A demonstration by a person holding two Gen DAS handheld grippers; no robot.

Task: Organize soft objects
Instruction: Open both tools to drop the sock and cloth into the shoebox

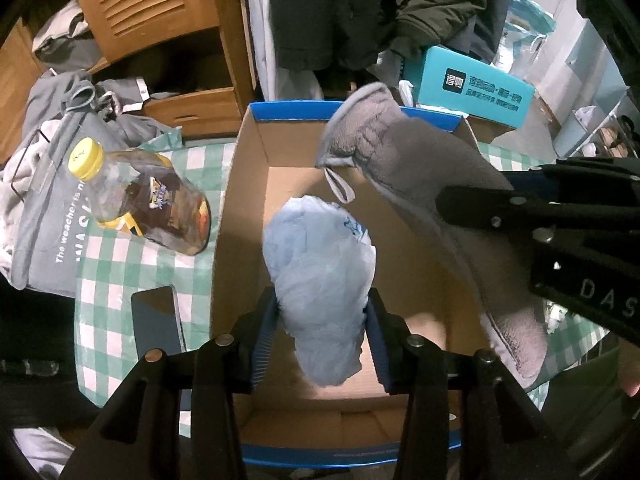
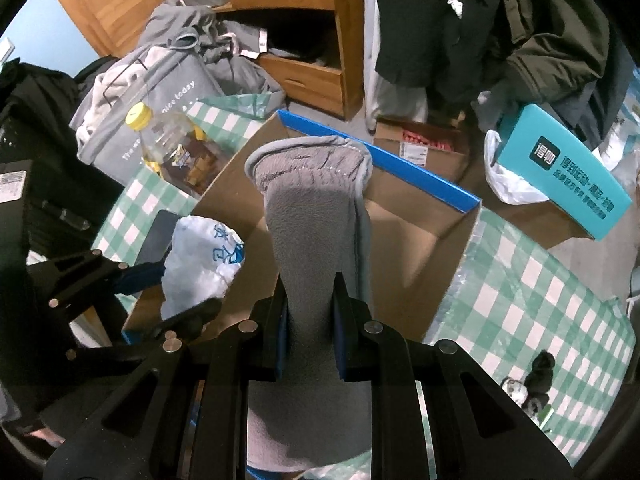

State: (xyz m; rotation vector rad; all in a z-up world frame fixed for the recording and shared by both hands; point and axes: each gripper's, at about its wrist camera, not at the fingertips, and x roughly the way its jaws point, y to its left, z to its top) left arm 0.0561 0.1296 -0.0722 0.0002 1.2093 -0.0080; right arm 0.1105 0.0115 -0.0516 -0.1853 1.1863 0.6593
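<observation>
My left gripper is shut on a crumpled pale blue plastic bag and holds it over the open cardboard box with blue rims. The bag also shows in the right wrist view. My right gripper is shut on a grey fleece glove and holds it above the same box. In the left wrist view the glove hangs across the box's right side, gripped by the right gripper. The box floor below looks bare.
A clear bottle with a yellow cap and a dark phone lie left of the box on the green checked cloth. Grey clothes pile at left. A teal box stands behind. Small dark items lie at right.
</observation>
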